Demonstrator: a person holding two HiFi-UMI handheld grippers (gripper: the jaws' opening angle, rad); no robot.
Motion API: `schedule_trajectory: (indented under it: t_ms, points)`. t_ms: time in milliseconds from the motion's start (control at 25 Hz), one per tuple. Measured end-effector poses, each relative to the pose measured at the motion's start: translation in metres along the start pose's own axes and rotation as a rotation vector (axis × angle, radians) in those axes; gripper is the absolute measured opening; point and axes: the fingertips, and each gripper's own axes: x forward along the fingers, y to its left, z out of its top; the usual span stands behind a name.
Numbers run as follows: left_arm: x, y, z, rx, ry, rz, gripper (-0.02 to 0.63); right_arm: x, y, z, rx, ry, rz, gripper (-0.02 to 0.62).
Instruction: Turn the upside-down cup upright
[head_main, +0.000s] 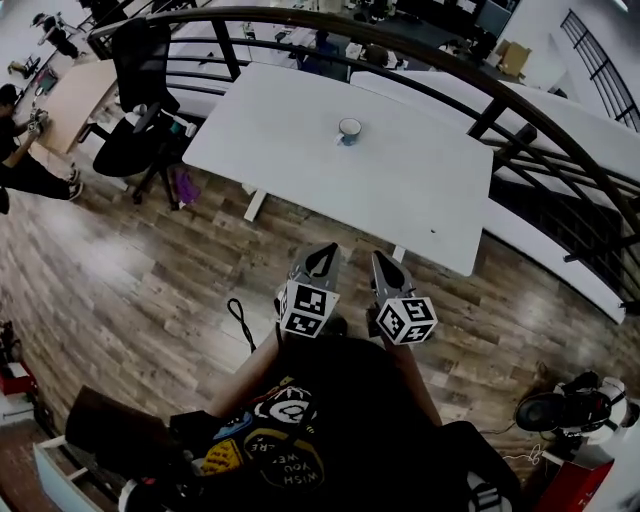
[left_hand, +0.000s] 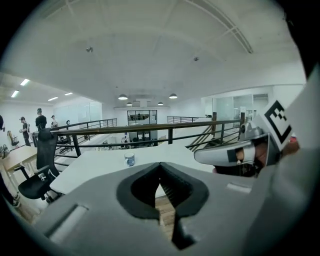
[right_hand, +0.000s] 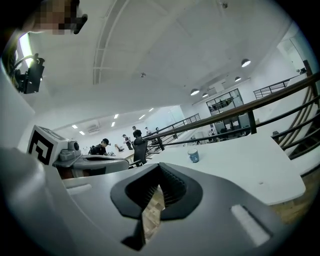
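Note:
A small white and blue cup (head_main: 349, 129) stands alone near the middle of the white table (head_main: 300, 140). It also shows far ahead in the left gripper view as the cup (left_hand: 129, 159) and in the right gripper view as the cup (right_hand: 193, 155). Whether its mouth faces up or down I cannot tell. My left gripper (head_main: 322, 250) and right gripper (head_main: 383, 258) are side by side over the wooden floor, short of the table's near edge, well away from the cup. The left gripper (left_hand: 160, 164) is shut and holds nothing. The right gripper (right_hand: 160, 166) is also shut and holds nothing.
A black office chair (head_main: 140, 100) stands at the table's left end. A dark curved railing (head_main: 420, 45) runs behind the table. A person (head_main: 20, 150) crouches at the far left. A black cable (head_main: 240, 320) lies on the floor, and dark gear (head_main: 560, 410) sits at bottom right.

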Motion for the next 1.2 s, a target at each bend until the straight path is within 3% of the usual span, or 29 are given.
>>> schedule_trajectory:
  t_ms: [200, 440, 1200]
  points:
    - [-0.024, 0.012, 0.016, -0.007, -0.050, -0.024, 0.005, 0.007, 0.028, 0.016, -0.041, -0.021, 0.017, -0.008]
    - [-0.034, 0.011, -0.005, -0.006, 0.002, -0.077, 0.005, 0.014, 0.057, 0.003, -0.044, -0.001, 0.024, -0.008]
    - [-0.037, -0.002, -0.005, 0.020, -0.014, -0.129, 0.005, 0.002, 0.065, -0.004, -0.043, 0.014, 0.024, -0.008]
